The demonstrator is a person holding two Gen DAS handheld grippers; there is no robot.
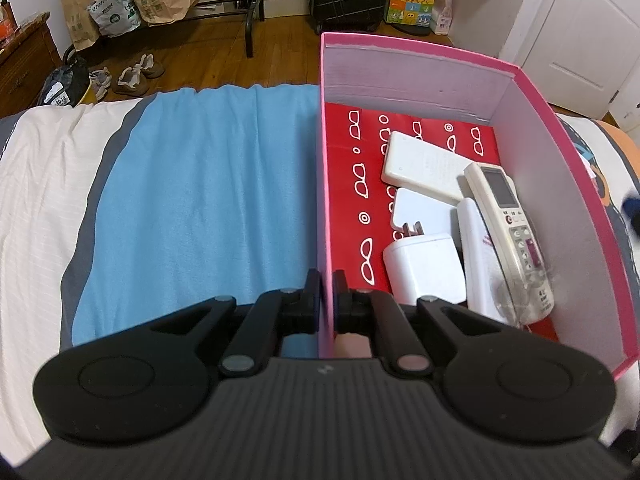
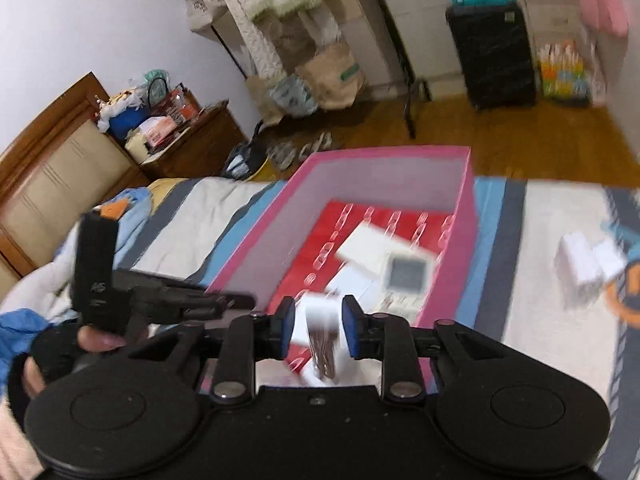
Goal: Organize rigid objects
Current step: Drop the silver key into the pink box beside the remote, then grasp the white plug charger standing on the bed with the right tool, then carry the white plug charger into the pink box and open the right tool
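Progress: well along, by the look of it. The pink cardboard box with a red patterned floor sits on the bed and already holds a flat cream slab, a white plug-in charger block with metal prongs, a second white flat piece, a tall white rounded case and a cream remote control with a grey screen lying against the box's right wall.

Left: at least two small white blocks lie on the bed to the right of the box, well apart from it (blurred; cannot tell what they are).

Left tongs: clenched on the near end of the box's left wall, steadying it.

Right tongs: jaws parted above the near end of the box, gripping nothing; the white charger shows through the gap below, smeared by motion.

Materials: box is thin, matte card, stiff but bendable. Contents are hard, smooth plastic, mostly slabs and blocks with rounded corners. Bedding is soft cloth, a blue panel beside striped white and grey, so the box has a yielding footing.
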